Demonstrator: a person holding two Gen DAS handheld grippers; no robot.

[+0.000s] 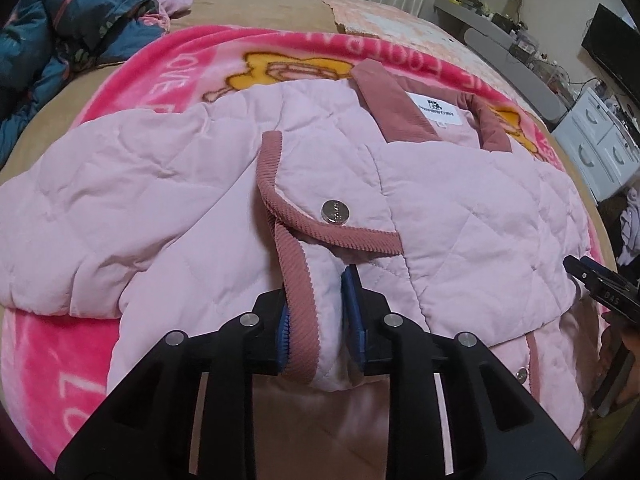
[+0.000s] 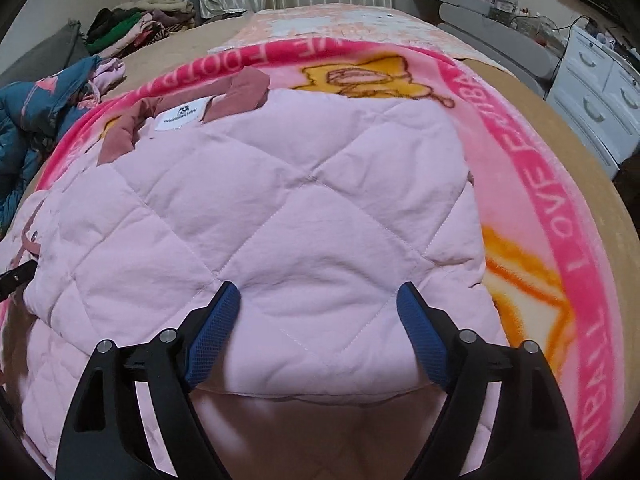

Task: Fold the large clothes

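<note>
A pale pink quilted jacket with dusty-rose corduroy trim lies on a bright pink blanket, its collar at the far side. My left gripper is shut on the jacket's trimmed sleeve cuff, bunched between the blue pads. In the right wrist view the same jacket fills the middle. My right gripper is open, its blue pads straddling the jacket's near folded edge without pinching it. The right gripper's black tip shows at the left view's right edge.
The pink printed blanket covers a tan bed. A blue patterned quilt is heaped at the far left. A clothes pile sits at the back. White drawers and a grey shelf stand right.
</note>
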